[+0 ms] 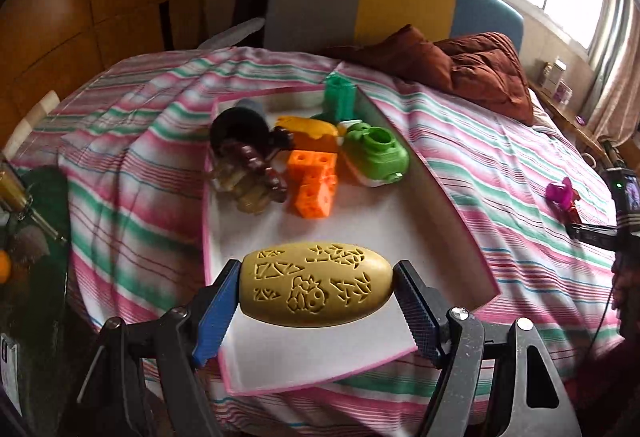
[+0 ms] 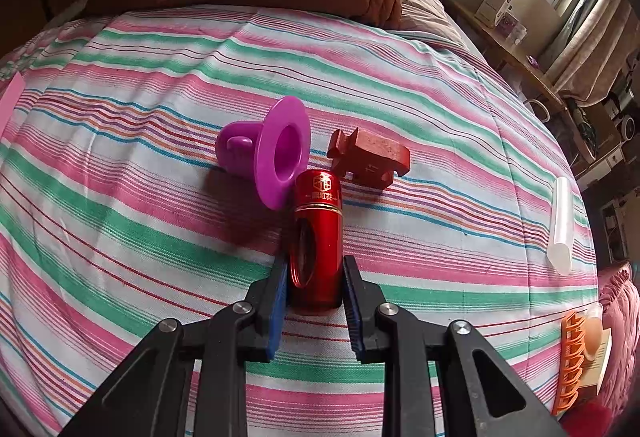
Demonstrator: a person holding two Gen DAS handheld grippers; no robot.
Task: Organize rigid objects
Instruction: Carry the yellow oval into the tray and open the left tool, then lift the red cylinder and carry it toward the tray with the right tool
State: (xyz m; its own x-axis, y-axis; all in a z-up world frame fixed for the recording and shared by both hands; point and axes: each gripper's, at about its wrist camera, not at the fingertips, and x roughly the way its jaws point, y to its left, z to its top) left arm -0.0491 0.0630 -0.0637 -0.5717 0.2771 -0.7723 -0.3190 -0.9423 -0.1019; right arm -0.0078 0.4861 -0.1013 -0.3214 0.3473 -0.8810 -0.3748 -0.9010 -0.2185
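Left gripper (image 1: 316, 293) has the tan oval block with carved patterns (image 1: 318, 285) pinched end to end between its blue-padded fingers, and it hangs just over the near end of the shallow white tray with the pink rim (image 1: 416, 173), which lies on the striped bedspread (image 1: 500, 165). Further back in that tray sit an orange holed cube piece (image 1: 314, 183), a green toy car (image 1: 376, 153), a teal tower-shaped part (image 1: 340, 97) and a dark brown figure (image 1: 248, 157). Over on the right, the right gripper (image 2: 314, 277) has its fingers closed narrowly on the base of a glossy red metal cylinder with gold lettering (image 2: 318, 229), which lies along the bedspread, its far end right beside a purple plastic funnel-shaped piece (image 2: 272, 153) and a red-brown blocky toy (image 2: 370, 157). This looks like the gathering step: one item ready to drop, one just grasped. Next, the left should lower and release onto bare tray floor, clear of the pile; the right must lift without nudging the purple piece, then carry across.
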